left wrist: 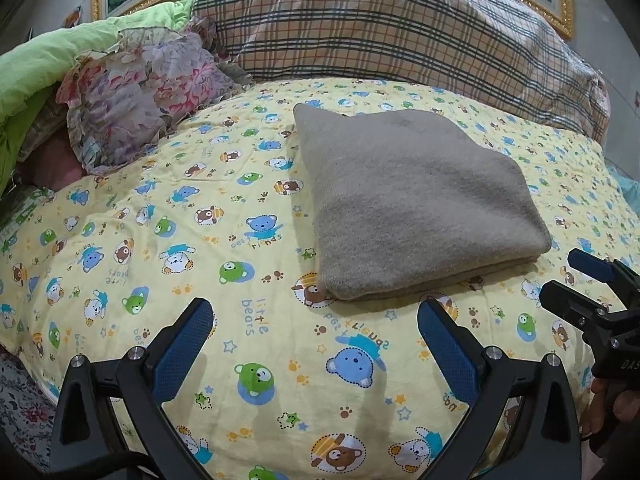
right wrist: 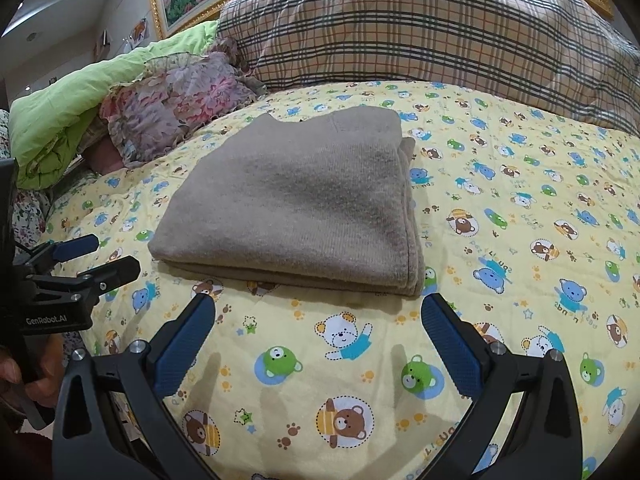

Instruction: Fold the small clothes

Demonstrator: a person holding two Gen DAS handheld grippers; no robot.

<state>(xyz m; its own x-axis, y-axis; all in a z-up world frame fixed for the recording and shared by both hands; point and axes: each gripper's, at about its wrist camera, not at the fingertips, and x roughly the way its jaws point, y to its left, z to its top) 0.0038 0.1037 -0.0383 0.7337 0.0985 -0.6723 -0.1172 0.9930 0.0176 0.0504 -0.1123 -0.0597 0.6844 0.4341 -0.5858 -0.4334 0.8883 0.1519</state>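
Observation:
A grey-brown knitted garment (left wrist: 416,204) lies folded into a flat rectangular stack on the yellow bear-print bed sheet (left wrist: 192,216); it also shows in the right wrist view (right wrist: 296,204). My left gripper (left wrist: 316,316) is open and empty, just short of the stack's near edge. My right gripper (right wrist: 316,312) is open and empty, also just short of the near edge. The right gripper shows at the right edge of the left wrist view (left wrist: 576,276). The left gripper shows at the left edge of the right wrist view (right wrist: 100,256).
A plaid pillow (left wrist: 384,20) lies behind the garment. A floral ruffled cushion (left wrist: 144,84) and a green quilt (left wrist: 44,64) lie at the back left. A gold picture frame (right wrist: 160,8) hangs on the wall behind.

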